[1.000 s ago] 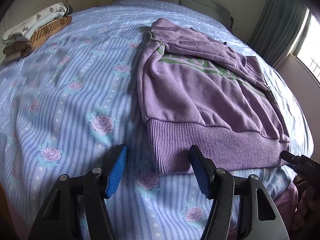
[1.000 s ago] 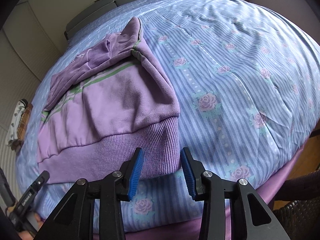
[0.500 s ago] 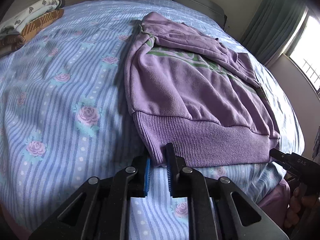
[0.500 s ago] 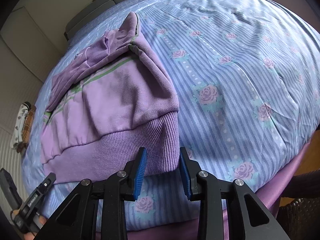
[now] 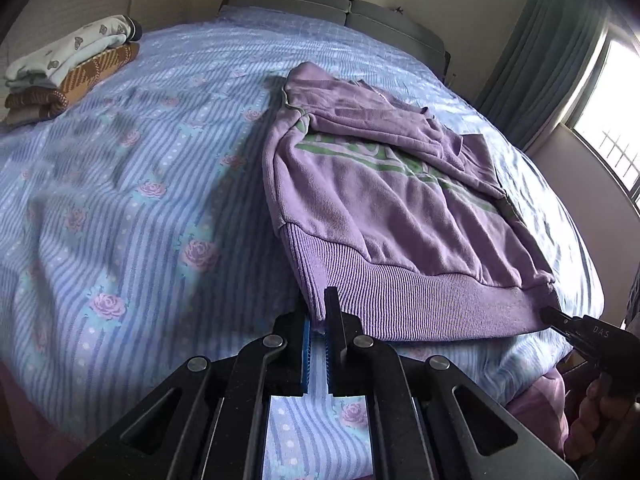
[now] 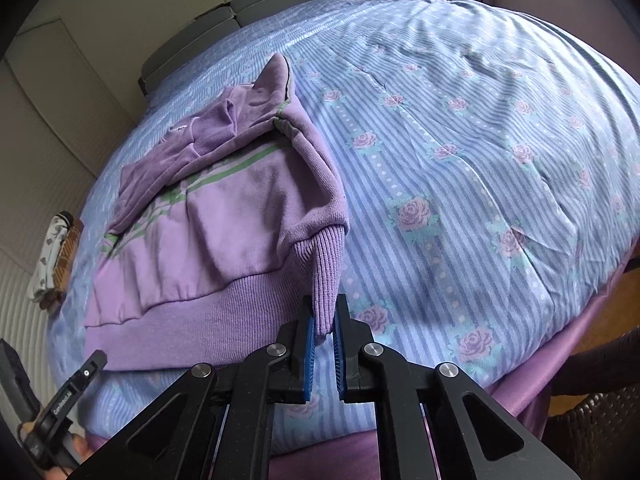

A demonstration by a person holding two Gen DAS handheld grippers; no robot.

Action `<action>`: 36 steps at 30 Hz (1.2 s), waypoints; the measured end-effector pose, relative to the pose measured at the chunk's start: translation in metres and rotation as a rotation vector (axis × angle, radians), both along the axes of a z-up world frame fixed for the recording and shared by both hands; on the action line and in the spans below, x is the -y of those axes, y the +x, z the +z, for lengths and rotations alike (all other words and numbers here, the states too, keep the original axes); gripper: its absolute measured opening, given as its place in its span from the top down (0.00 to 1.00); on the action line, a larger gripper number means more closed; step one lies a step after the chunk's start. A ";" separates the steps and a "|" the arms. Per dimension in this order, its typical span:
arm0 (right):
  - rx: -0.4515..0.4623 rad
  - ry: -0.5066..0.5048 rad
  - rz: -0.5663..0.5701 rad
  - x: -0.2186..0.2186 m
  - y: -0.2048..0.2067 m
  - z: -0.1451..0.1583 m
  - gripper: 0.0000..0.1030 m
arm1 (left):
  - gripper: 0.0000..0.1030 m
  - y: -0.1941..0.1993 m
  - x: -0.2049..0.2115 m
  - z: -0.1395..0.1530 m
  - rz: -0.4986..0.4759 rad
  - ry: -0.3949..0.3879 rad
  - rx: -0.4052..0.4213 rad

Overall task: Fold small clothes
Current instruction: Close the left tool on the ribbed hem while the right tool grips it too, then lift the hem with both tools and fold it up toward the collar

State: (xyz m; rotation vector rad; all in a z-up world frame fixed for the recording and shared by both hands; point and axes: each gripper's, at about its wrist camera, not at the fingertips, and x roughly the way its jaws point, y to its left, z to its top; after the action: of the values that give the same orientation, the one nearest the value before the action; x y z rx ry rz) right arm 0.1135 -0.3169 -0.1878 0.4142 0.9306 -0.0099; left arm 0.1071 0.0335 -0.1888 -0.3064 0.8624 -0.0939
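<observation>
Purple sweatshirt (image 5: 400, 216) lay near the bed's (image 5: 140, 200) edge; left tongs (image 5: 318, 320) and right tongs (image 6: 323, 322) had just clamped its ribbed hem corners. Best lifted evenly, keeping the hem taut.

The sweatshirt (image 5: 400, 216) is spread on the bed (image 5: 140, 200), its hem at the near edge. A stack of folded clothes (image 5: 68, 68) is set at the far left corner.
</observation>
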 end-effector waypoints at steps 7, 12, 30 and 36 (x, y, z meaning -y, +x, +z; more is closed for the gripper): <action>0.119 0.115 -0.008 0.012 -0.008 0.041 0.92 | 0.93 0.003 -0.006 0.036 0.034 -0.034 0.082; 0.204 0.202 -0.010 0.018 -0.002 0.072 0.92 | 0.93 0.016 -0.009 0.069 0.056 -0.055 0.165; 0.356 0.250 -0.043 0.013 0.123 0.117 0.92 | 0.93 0.154 -0.014 0.121 0.126 -0.075 0.305; 0.336 0.239 -0.046 0.010 0.188 0.107 0.92 | 0.93 0.214 -0.018 0.106 0.154 -0.082 0.278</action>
State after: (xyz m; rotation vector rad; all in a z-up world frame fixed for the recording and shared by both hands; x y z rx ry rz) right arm 0.3019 -0.3266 -0.0805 0.6370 0.5920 0.1266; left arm 0.3214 0.0518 -0.0829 -0.4251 0.5585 -0.0273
